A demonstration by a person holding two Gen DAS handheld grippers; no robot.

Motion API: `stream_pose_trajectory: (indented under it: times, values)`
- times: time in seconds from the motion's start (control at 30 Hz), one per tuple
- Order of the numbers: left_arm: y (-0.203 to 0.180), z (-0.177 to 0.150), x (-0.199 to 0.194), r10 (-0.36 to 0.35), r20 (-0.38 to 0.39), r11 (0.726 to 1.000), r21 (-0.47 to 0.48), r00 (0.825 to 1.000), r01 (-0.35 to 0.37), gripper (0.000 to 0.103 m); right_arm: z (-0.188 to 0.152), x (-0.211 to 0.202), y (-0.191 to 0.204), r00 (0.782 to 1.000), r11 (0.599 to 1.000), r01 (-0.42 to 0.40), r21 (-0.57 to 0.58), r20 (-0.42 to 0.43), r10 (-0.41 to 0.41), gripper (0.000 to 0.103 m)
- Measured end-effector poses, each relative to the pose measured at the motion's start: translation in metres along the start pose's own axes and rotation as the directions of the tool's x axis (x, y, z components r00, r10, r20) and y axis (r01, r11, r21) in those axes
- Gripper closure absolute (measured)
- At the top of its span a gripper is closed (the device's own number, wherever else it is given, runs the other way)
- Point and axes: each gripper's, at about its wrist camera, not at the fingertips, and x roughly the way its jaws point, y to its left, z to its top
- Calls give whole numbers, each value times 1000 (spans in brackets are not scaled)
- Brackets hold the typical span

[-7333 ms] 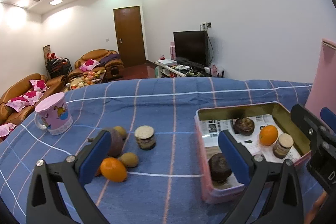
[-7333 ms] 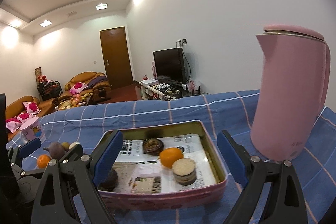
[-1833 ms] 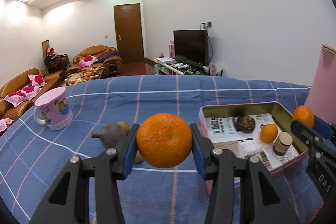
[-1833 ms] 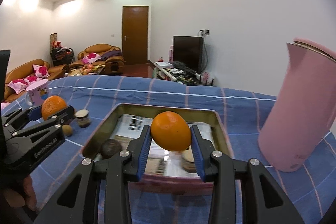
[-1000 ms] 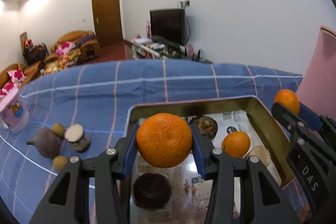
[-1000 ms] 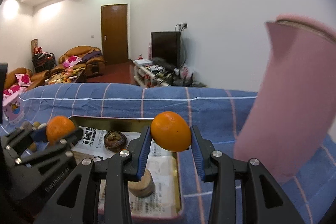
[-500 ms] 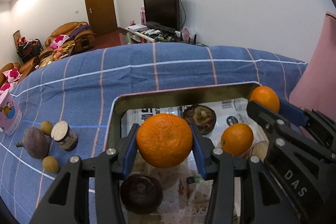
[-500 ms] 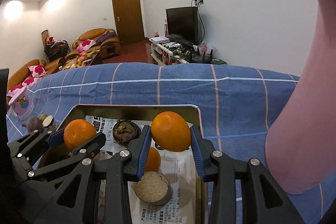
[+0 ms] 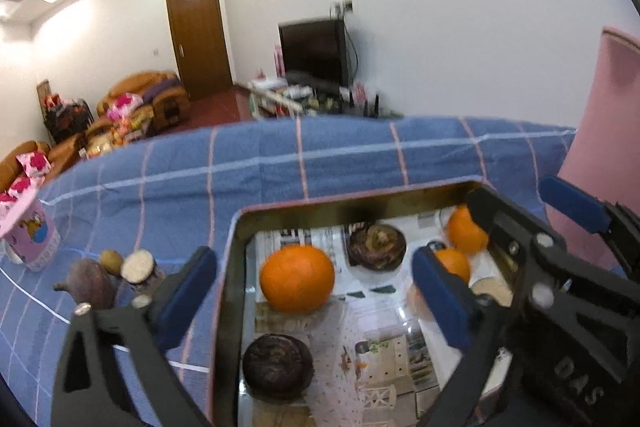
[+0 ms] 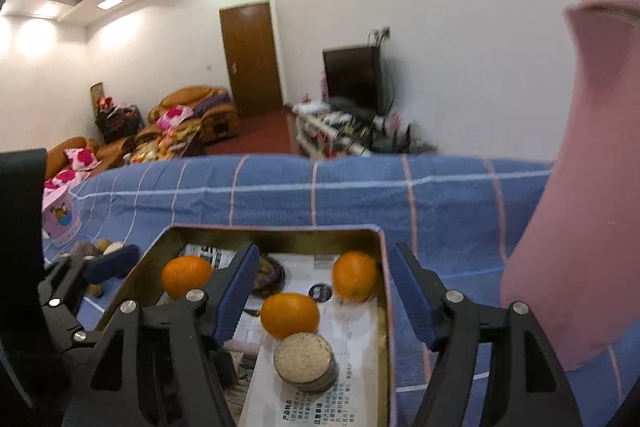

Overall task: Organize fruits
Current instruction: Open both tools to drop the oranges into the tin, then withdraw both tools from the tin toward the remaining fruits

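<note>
Black right tool (image 9: pixel 556 223), jaws apart, is embossed "DAS".

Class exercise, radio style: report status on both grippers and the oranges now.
Left gripper open, right gripper open. Three oranges in tin: left orange, middle orange, right orange. Pink kettle close right of tin.

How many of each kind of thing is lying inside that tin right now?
In the tin:
Oranges: 3
Dark round fruits: 2
Pale-topped round piece: 1
Total: 6
</note>
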Motion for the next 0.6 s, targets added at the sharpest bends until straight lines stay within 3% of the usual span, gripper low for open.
stream_pose_trajectory:
  times: [0.2,0.3,0.43,0.6]
  values:
    - [6,-2,-25,47,143,999,11,989,-49,0,1,-31,-8,981,992,106,68,155,-115,33]
    - [13,-4,-34,77,200,997,-1,977,-79,0,-1,-43,-14,968,989,96,115,219,-120,23]
    - [20,-5,-39,81,222,997,-13,972,-80,0,-5,-51,-17,956,982,94,165,260,-136,21]
    - [24,-10,-47,84,229,996,-9,970,-84,0,-8,-53,-5,951,982,136,129,259,-166,21]
